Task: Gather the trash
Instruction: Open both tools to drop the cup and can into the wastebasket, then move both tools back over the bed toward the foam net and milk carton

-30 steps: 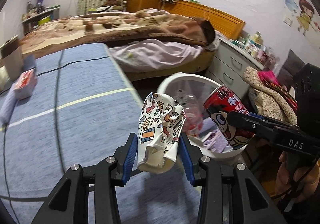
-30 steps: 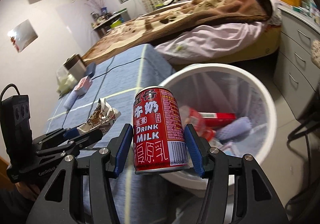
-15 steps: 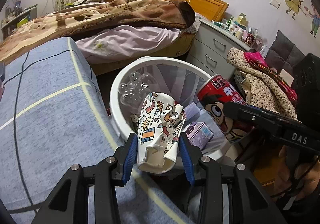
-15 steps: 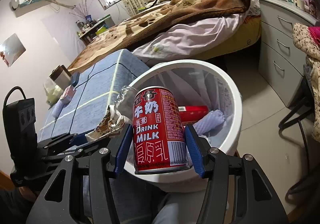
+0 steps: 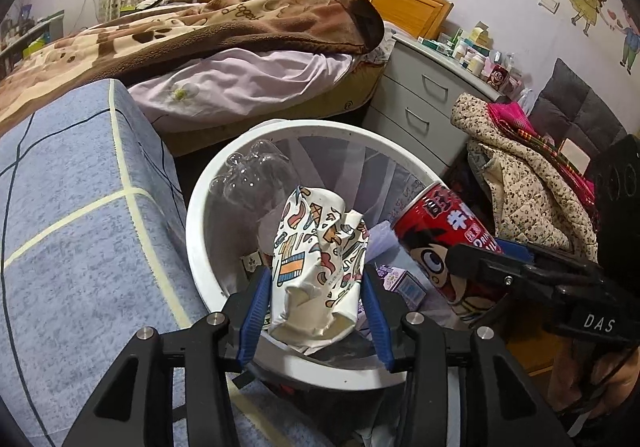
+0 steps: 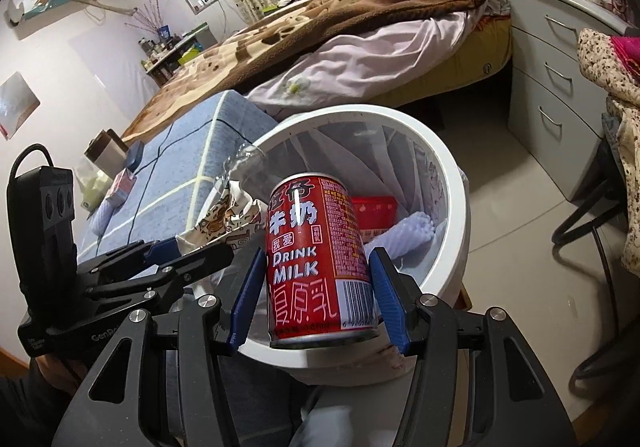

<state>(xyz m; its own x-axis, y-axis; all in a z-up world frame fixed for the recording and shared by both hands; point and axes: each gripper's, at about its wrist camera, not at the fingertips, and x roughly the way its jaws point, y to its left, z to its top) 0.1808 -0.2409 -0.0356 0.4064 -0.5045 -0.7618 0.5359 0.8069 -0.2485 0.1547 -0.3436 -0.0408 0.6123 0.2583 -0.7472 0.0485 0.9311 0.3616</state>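
The bed (image 5: 224,43) with its brown blanket filled the upper left of the left wrist view, and the blue checked cover (image 5: 72,231) ran down the left side. Beside it, lower centre, stood the white bin (image 5: 200,231), already holding a clear bottle (image 5: 248,179), a red box (image 6: 374,211) and a small purple carton (image 5: 400,279). Grey drawers (image 5: 420,103) sat at upper right, a flowered jacket (image 5: 520,183) heaped just below them.

Over the bin's open mouth hung both pieces of trash. The left gripper (image 5: 316,299) had the crumpled paper cup (image 5: 316,267) between its blue pads, and its jaws had just been opening. The left pad looked to be against the cup, while a thin gap showed at the right pad, so I judged the hold to be going slack with the cup on the point of dropping. The right gripper (image 6: 316,299) clamped the red milk can (image 6: 320,259) upright, both pads pressed flat on its sides, the can over the bin's near rim.

So this was the drop-off step. Next, I reckoned, the left jaws needed to spread wider so the cup fell clear into the bin. The right hand then had to carry the can a touch further over the opening before letting go, lest it clip the rim.
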